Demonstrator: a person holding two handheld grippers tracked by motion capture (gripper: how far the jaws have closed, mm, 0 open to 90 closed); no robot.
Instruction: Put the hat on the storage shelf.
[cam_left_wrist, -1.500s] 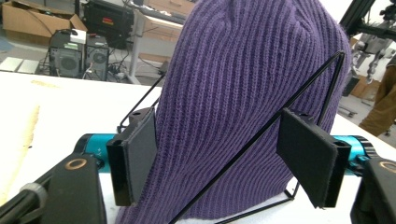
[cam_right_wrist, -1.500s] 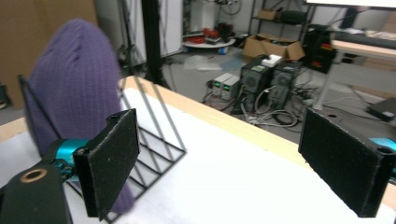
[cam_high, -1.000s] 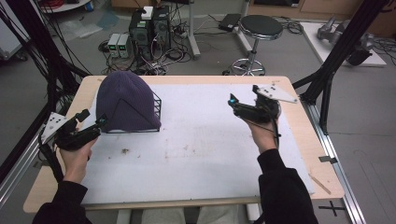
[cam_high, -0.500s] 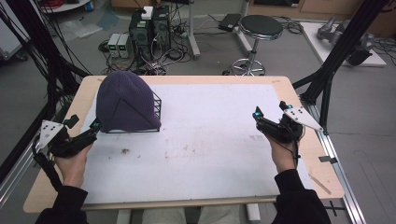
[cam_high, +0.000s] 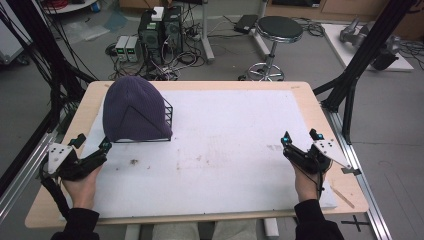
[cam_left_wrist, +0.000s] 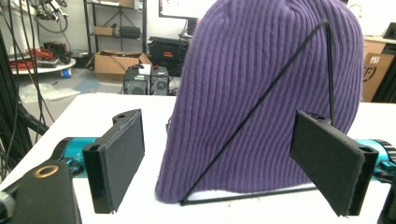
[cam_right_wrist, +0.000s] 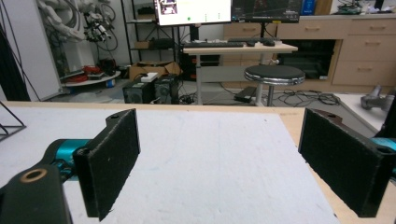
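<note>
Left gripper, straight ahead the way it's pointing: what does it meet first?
Most likely the purple beanie stretched over the black wire stand. The left gripper has open jaws with nothing between them, and the beanie's lower edge sits dead ahead of the gap. Depth is unclear, but nothing lies nearer.

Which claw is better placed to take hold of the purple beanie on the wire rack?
Left, probably. The left claw sits just short of the purple beanie, jaws open and facing it. The right claw is open too, but far across the white mat.
</note>
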